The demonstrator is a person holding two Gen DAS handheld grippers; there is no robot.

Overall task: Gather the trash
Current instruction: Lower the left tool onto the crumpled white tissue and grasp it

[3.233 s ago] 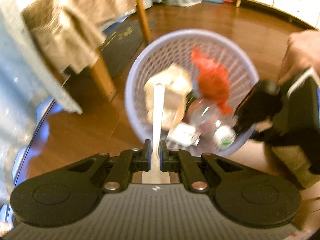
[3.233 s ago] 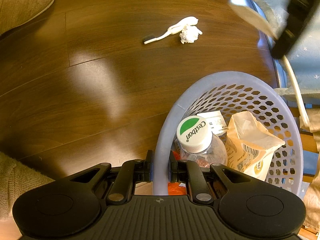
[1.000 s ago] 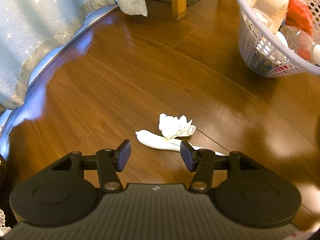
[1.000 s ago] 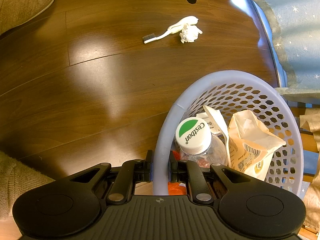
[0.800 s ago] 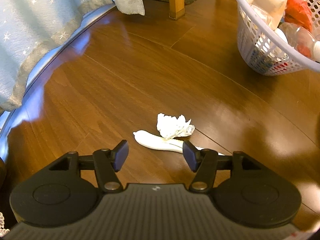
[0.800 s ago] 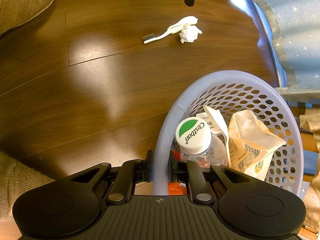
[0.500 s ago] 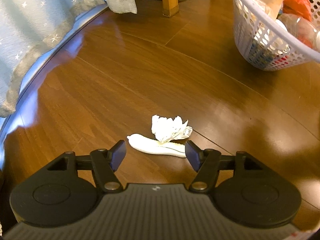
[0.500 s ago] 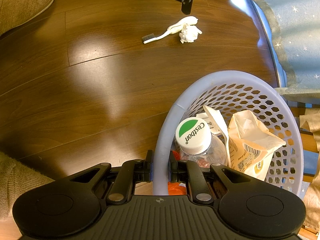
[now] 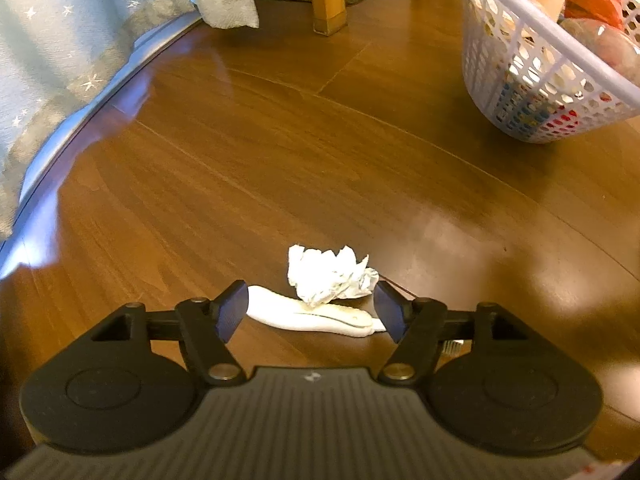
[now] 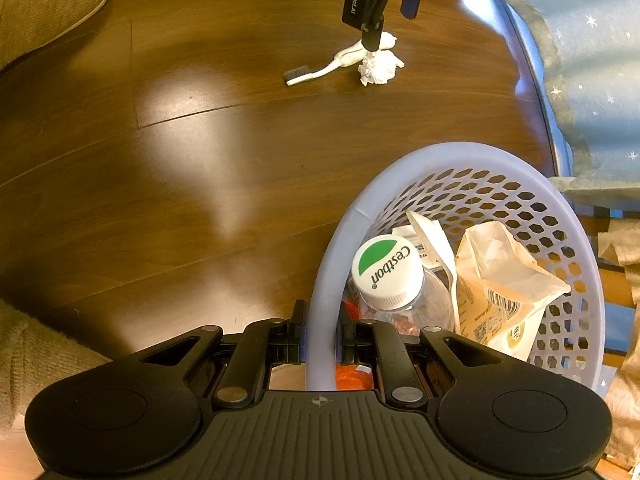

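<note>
The toothbrush will be light and stiff, a hard slick plastic that can skate on the polished floor if only one pad reaches it first. Take it across the thick white handle, where it is widest, not at the thin neck. The tissue is crumpled paper, almost weightless and soft; it will crush flat under the pads and may cling or drop off if only a corner is caught, so pinch it through its bulk. The two touch, so one closing could take both or nudge one away.

The toothbrush is white with a bulged handle and a dark bristle head at the far end, lying flat. The tissue is a white ragged wad resting against the handle's middle. Both lie on the dark wood floor, well apart from the basket.

Your left gripper hangs just over them, jaws spread and having just been opening wider; the handle and wad sit between the pads, with no pad pressing on either. In the right wrist view one finger looks down at the handle.

Your right gripper is clamped on the basket's lavender rim. Inside lie a clear bottle with a green-and-white cap, a paper bag and a white spoon.

A blue starred curtain hangs near, and a beige slipper sits off to the side.
</note>
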